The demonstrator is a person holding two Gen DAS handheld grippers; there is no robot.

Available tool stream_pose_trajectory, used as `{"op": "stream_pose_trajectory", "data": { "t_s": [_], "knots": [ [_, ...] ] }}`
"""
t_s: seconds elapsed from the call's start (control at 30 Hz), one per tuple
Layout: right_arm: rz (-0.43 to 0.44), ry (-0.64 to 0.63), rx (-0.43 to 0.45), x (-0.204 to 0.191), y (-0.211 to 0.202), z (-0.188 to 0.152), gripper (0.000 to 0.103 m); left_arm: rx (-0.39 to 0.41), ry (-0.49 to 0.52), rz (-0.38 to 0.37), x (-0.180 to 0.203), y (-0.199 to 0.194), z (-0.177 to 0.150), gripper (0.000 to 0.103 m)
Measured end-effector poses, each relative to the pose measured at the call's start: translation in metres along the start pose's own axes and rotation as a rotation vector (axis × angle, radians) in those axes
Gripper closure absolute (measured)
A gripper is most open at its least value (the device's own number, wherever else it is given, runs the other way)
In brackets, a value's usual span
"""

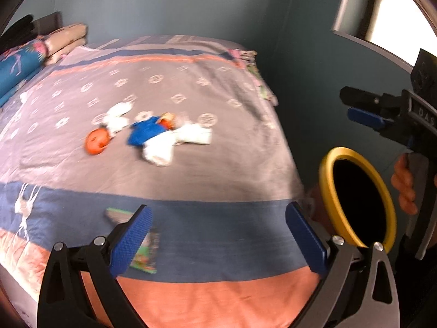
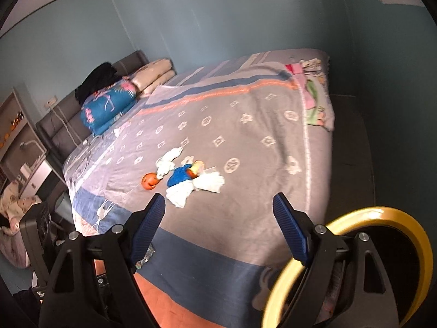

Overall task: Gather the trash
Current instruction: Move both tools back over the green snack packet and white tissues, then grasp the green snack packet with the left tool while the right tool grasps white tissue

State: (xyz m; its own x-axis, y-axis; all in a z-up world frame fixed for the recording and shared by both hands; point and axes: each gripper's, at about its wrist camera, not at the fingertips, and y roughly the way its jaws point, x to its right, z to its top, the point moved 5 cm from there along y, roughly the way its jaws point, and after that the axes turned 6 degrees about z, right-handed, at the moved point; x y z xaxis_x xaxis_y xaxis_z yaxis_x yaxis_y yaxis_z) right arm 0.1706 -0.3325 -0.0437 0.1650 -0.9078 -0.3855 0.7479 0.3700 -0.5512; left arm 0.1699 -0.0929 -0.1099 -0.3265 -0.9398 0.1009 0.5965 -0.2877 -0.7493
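Left gripper (image 1: 218, 235) and right gripper (image 2: 218, 227) gape empty; crumpled tissues (image 1: 174, 142), mid-bed at twelve o'clock, look light and soft, so pinch a bunched fold

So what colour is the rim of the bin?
Yellow; the bin rim shows best in the right wrist view.
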Motion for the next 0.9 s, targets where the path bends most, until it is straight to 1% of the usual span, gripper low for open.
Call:
{"op": "stream_pose_trajectory", "data": {
  "t_s": [0.13,0.37,0.5,0.67,0.9],
  "knots": [
    [0.01,-0.03,-0.032,-0.019,0.027,0.007,0.025,-0.014,-0.045,0.045,-0.032,0.008,-0.006,0.008],
    [0.013,-0.087,-0.111,-0.05,0.083,0.016,0.025,-0.028,-0.094,0.09,-0.071,0.024,-0.014,0.008],
    [0.005,-0.109,-0.159,-0.06,0.111,0.019,0.025,-0.059,-0.12,0.088,-0.087,0.037,-0.02,0.009],
    [0.004,-0.112,-0.207,-0.066,0.147,0.022,0.025,-0.099,-0.128,0.092,-0.1,0.055,-0.028,0.008],
    [-0.014,-0.063,-0.279,-0.06,0.203,0.027,0.025,-0.133,-0.127,0.079,-0.111,0.074,-0.032,0.009]
  ]
}}
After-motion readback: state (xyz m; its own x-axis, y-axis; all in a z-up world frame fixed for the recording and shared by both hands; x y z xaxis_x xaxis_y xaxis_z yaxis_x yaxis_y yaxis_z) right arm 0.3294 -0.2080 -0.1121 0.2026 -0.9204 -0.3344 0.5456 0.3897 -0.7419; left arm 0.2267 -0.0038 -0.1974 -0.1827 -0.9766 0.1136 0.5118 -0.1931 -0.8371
